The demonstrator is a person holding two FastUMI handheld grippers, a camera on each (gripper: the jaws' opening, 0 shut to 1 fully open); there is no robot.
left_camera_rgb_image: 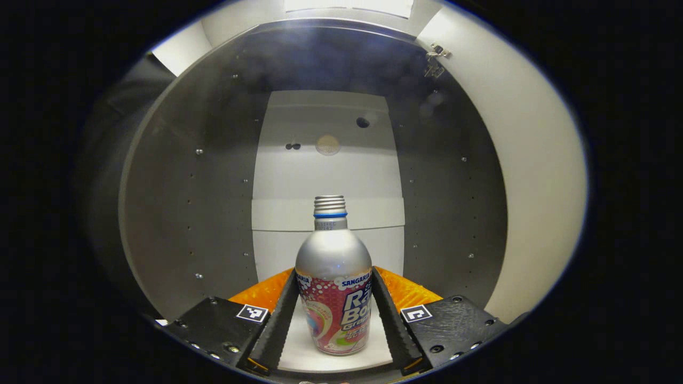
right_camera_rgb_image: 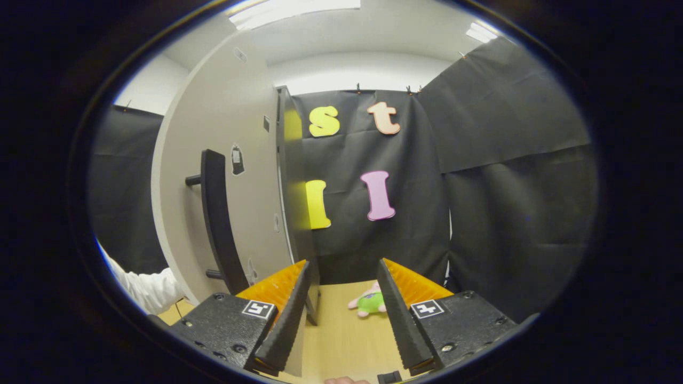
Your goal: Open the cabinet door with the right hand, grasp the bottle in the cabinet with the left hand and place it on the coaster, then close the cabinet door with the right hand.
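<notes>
The left tool (left_camera_rgb_image: 334,320) reached level into the cabinet (left_camera_rgb_image: 187,202), its two fingers (left_camera_rgb_image: 280,314) spread to either side of the bottle (left_camera_rgb_image: 334,288). The bottle stood upright on the cabinet floor between them, its lower body flanked closely by both inner faces; whether either pad actually pressed on it could not be told, so the grip was uncertain. Its capped neck rose above the fingertips against the pale back panel (left_camera_rgb_image: 326,160). The grey side walls stood well clear of the fingers on both sides, and the space above the cap was open up to the cabinet's top. At the upper right, a hinge (left_camera_rgb_image: 436,60) sat on the pale front edge of the cabinet.

The right tool (right_camera_rgb_image: 341,304) was held low over the wooden counter (right_camera_rgb_image: 341,341) with its fingers (right_camera_rgb_image: 283,320) spread and nothing between them. Its left finger lay just beside the edge of the open cabinet door (right_camera_rgb_image: 224,176), though contact could not be judged. The door's dark bar handle (right_camera_rgb_image: 219,224) stood farther left, apart from the tool. A white sleeve (right_camera_rgb_image: 147,290) showed beyond the door's lower left. Ahead on the counter, between the fingers in view but farther off, lay a small plush toy (right_camera_rgb_image: 369,303), with open counter around it up to the black cloth wall (right_camera_rgb_image: 507,186).
</notes>
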